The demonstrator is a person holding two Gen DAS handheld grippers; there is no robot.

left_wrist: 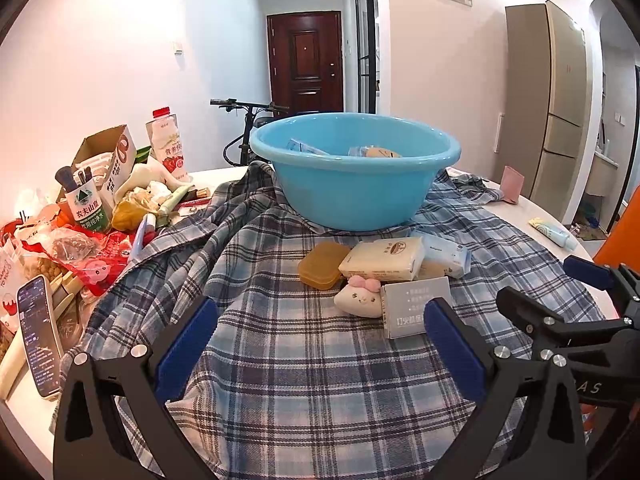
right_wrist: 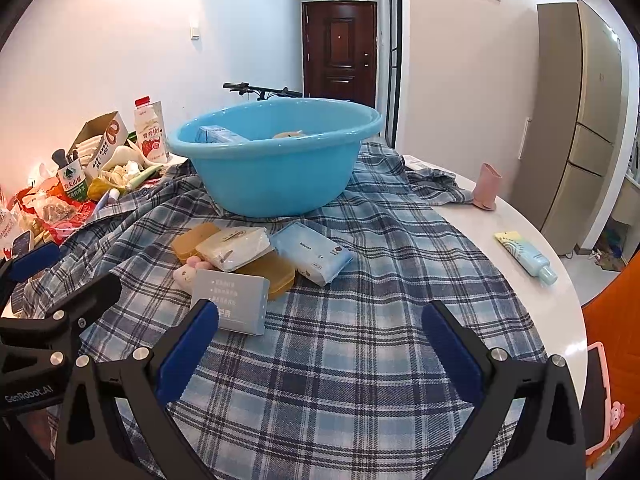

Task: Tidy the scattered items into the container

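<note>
A blue basin [left_wrist: 356, 176] [right_wrist: 276, 160] stands on a plaid cloth [left_wrist: 304, 360] [right_wrist: 360, 340] and holds a few packets. In front of it lies a cluster: an amber box [left_wrist: 322, 264] [right_wrist: 194, 240], a cream tissue pack [left_wrist: 384, 258] [right_wrist: 236, 248], a blue wipes pack [left_wrist: 448, 254] [right_wrist: 314, 252], a small plush toy [left_wrist: 360, 298] [right_wrist: 186, 272] and a grey box [left_wrist: 412, 306] [right_wrist: 232, 300]. My left gripper [left_wrist: 320, 328] is open and empty, just short of the cluster. My right gripper [right_wrist: 320, 332] is open and empty, to the right of the grey box.
A heap of snacks, a carton [left_wrist: 108, 160], a drink bottle [left_wrist: 168, 144] and a phone [left_wrist: 38, 336] crowds the table's left. A pink cup [right_wrist: 486, 186] and a blue tube [right_wrist: 526, 256] lie on the white tabletop right. An orange chair [right_wrist: 612, 340] stands beside the right edge.
</note>
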